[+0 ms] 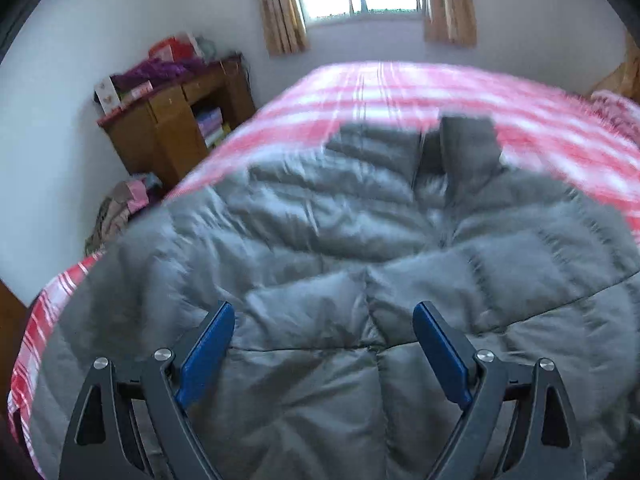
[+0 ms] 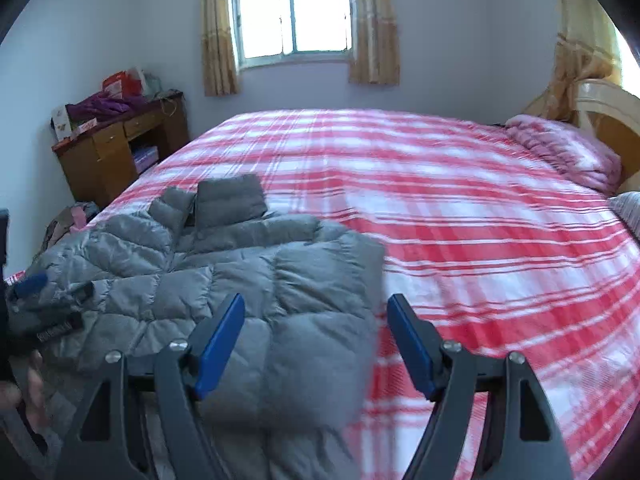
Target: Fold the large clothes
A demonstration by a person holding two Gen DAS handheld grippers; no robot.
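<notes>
A grey quilted puffer jacket (image 1: 340, 240) lies spread on the bed, collar at the far end. In the right wrist view the jacket (image 2: 224, 280) lies on the left part of the bed. My left gripper (image 1: 324, 320) is open and empty, hovering over the jacket's lower part. My right gripper (image 2: 316, 312) is open and empty, over the jacket's right edge where it meets the sheet. The left gripper (image 2: 44, 292) also shows at the far left of the right wrist view, over the jacket's left side.
The bed has a red and white plaid sheet (image 2: 460, 220). A pink quilt (image 2: 568, 152) lies by the headboard (image 2: 612, 112) at the right. A wooden desk (image 2: 116, 148) with clutter stands left of the bed. A curtained window (image 2: 294, 12) is in the far wall.
</notes>
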